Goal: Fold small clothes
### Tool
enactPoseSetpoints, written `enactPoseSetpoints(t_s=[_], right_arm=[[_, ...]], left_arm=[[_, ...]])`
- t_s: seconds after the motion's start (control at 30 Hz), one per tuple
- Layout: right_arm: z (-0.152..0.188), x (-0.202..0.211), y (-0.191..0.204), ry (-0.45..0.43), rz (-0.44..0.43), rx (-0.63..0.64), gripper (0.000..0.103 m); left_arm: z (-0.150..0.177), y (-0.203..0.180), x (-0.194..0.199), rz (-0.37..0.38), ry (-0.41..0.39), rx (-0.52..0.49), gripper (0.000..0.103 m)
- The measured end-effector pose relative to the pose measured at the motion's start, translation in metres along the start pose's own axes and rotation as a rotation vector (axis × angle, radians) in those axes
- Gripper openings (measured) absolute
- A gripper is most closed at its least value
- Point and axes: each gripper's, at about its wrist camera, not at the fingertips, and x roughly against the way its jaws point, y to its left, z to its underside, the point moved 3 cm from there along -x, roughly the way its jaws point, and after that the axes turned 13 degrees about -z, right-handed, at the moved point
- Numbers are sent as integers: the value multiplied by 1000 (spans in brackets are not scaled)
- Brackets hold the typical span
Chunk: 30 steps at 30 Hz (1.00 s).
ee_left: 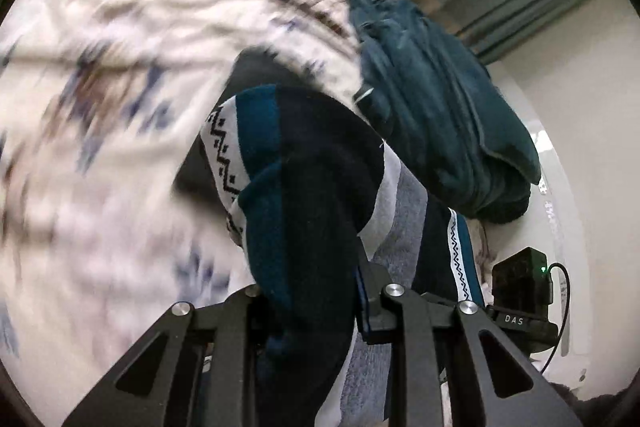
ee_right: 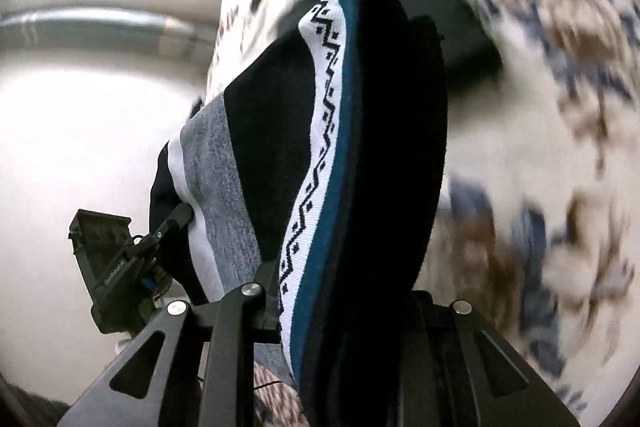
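You're clamping both claws, left claw [ee_left: 320,291] and right claw [ee_right: 340,291], onto the striped knit garment [ee_left: 316,163], lifting it above the blurred patterned bedspread [ee_left: 100,107]; teal cloth pile [ee_left: 440,107] sitting just beyond the garment.

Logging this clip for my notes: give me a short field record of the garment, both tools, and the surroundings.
garment: striped knit piece in navy, teal, grey and white with a zigzag band, lifted
left tool: shut on the garment
right tool: shut on the same garment
nearby: dark teal folded cloth
surface: white patterned bedspread, blurred
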Motion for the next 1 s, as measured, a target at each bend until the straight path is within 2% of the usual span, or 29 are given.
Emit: enactPoseSetpoints(t_s=[0.13,0.2,0.27,0.37,0.4,0.43,0.5,0.53,0.6,0.63,0.67,0.7,0.73,0.77,0.8,0.83,0.93,1.0], right_arm=[[-69,-12,6,-70,7,4,24],[-106,-22,3,-93,33,11,24],[-136,-42,0,-108,50,-4,24],[-169,-64,-20,-102,122,-4,24],[-178,-71,-29,-89,155,-8,24],[-183,-75,-34,-84,174,-17,24],[-191,-82,-44,-56,200,-35,25],[-195,-82,-46,-41,227,-34,29],[-193,-84,-42,-20,291,0,34],[-190,-81,-36,-21,358,39,47],[-186,-75,-29,-39,429,76,55],[-182,-71,-23,-58,479,102,65],[-176,-63,-19,-70,529,118,74],[-166,-54,-16,-90,583,139,81],[-156,-48,-10,-114,651,165,95],[-144,-42,-4,-129,714,186,103],[-124,-24,19,-174,823,224,103],[-112,-15,34,-206,861,244,103]], left_arm=[[-83,-10,-47,13,-8,-39,21],[-110,-10,-72,14,11,-42,21],[-141,-7,-112,-6,57,-52,22],[-164,4,-165,-66,134,-65,27],[-166,9,-184,-95,171,-73,27],[-165,12,-195,-117,189,-83,32],[-162,15,-202,-132,200,-95,36],[-161,16,-200,-133,198,-98,41],[-159,16,-195,-154,201,-93,45],[-158,16,-188,-176,192,-91,45],[-154,13,-178,-223,166,-109,55],[-153,11,-173,-270,144,-126,80],[-147,7,-162,-343,105,-152,97],[-142,5,-154,-388,81,-163,99],[-137,3,-146,-425,59,-176,99],[-127,-2,-133,-472,27,-193,99],[-101,-12,-107,-584,-7,-225,99],[-91,-19,-96,-629,-17,-233,99]])
